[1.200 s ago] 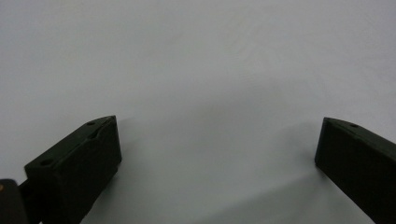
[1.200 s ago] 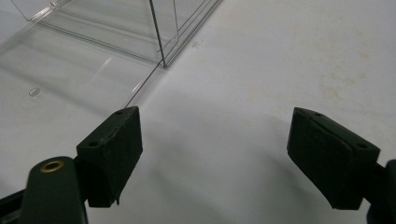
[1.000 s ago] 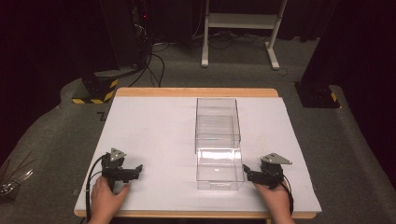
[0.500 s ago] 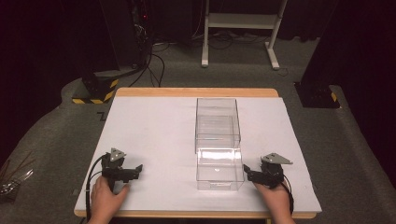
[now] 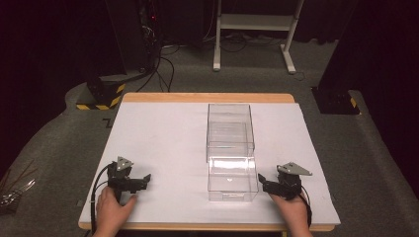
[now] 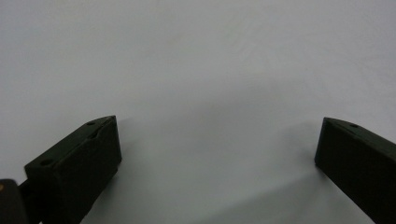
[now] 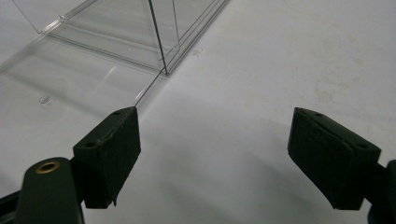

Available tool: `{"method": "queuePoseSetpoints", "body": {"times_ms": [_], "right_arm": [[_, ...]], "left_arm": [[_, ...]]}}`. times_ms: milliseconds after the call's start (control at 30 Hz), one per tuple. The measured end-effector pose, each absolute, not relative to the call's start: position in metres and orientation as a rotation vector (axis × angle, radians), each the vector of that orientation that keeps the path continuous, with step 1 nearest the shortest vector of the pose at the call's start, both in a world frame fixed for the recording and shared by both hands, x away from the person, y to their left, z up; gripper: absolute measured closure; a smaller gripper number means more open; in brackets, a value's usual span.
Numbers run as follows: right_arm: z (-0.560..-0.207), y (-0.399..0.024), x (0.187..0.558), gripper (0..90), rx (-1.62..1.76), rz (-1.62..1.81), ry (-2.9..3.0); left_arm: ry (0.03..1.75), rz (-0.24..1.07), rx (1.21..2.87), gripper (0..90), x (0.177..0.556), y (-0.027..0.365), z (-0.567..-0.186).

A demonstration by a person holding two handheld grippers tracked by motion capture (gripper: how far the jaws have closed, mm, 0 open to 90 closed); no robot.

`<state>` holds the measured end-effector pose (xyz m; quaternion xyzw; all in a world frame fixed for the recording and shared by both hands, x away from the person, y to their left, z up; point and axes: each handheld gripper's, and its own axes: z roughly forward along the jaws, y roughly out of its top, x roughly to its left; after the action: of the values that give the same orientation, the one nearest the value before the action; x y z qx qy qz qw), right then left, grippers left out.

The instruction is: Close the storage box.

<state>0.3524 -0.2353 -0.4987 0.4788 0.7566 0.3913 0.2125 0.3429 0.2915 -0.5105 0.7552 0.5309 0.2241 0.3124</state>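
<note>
A clear plastic box [image 5: 230,132] stands on the white table top [image 5: 168,143], with its clear drawer [image 5: 232,178] pulled out toward the front edge. My right gripper [image 5: 263,182] rests on the table just right of the drawer, open, jaws wide apart and nothing between them. In the right gripper view its left jaw sits beside the drawer's wall [image 7: 79,60]. My left gripper [image 5: 144,180] rests near the front left of the table, well away from the box, and is open over bare white surface [image 6: 210,93].
The table has a wooden rim [image 5: 207,97]. Beyond it on the grey floor are a white stand [image 5: 252,29], black cables [image 5: 163,64] and a yellow-black striped block [image 5: 101,96]. A dark block [image 5: 336,101] sits at the right.
</note>
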Motion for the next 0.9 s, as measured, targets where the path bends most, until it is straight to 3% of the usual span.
{"method": "queuePoseSetpoints", "body": {"times_ms": [900], "right_arm": [[-0.482, -0.246, 0.344, 17.4, 1.294, 1.104, 2.075]], "left_arm": [[1.401, 0.589, 1.991, 0.5, 0.343, 0.291, -0.511]]}}
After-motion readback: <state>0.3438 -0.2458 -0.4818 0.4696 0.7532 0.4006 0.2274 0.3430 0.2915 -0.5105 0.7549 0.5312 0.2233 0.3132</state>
